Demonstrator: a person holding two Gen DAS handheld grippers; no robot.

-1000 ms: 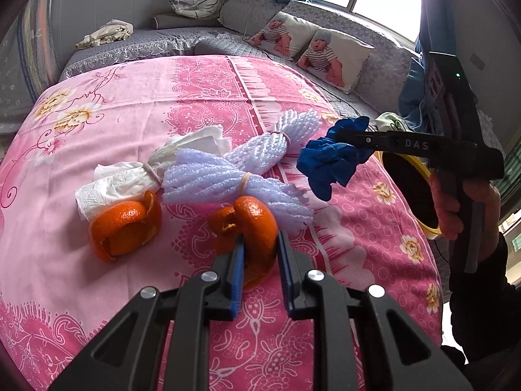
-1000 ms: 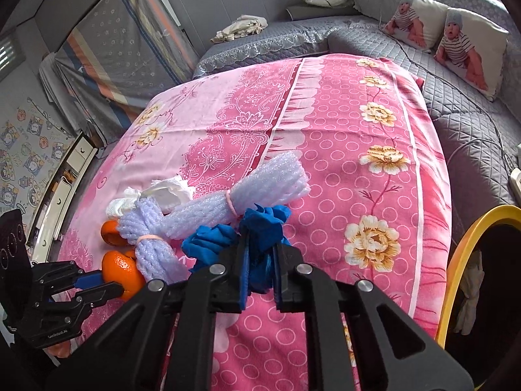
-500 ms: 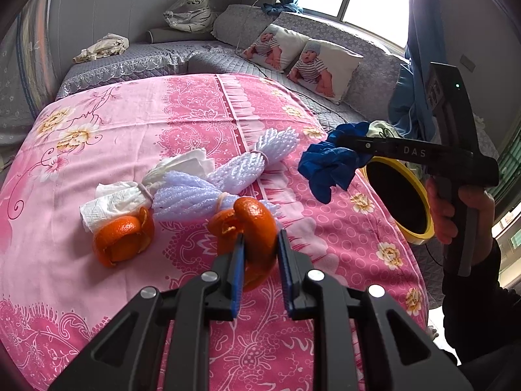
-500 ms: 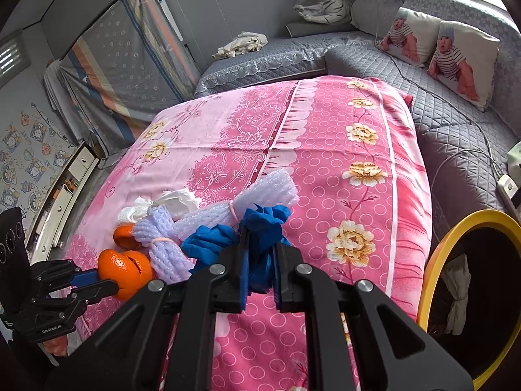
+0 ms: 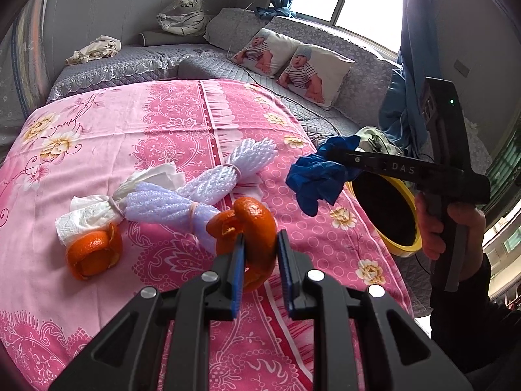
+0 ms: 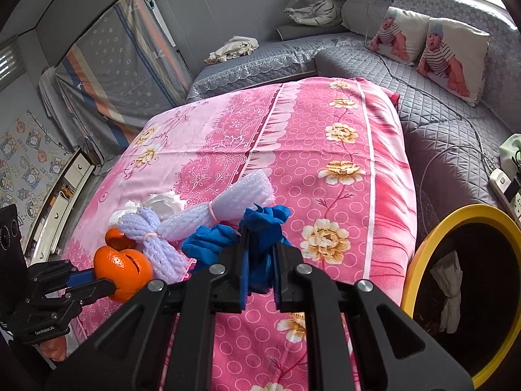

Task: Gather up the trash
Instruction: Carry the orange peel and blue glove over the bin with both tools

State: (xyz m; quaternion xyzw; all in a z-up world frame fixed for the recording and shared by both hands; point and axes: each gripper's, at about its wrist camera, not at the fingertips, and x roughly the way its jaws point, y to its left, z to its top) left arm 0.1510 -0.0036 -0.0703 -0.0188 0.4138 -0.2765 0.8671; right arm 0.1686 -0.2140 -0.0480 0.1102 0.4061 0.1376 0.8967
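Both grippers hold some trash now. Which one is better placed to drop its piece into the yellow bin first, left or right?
Right. The right gripper holds the blue glove close to the yellow bin, while the left gripper holds its orange peel over the pink bedspread.

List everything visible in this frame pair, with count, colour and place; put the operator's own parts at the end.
orange peel: 2, orange; one held in the left gripper, the other on the bedspread by the tissue
blue rag: 1, blue; held in the right gripper
foam net bundles: 2, white and pale lilac, each banded; crossed on the bedspread
tissue: 1, white; under the lilac bundle
bin: 1, yellow rim, dark inside; beside the bed, something white inside
bedspread: 1, pink floral; over the bed
baby-print pillows: 2, white; on the grey sofa
toy tiger: 1, white striped; far sofa corner
left gripper: black, blue pads
right gripper: black, blue pads
right hand: on the gripper's handle
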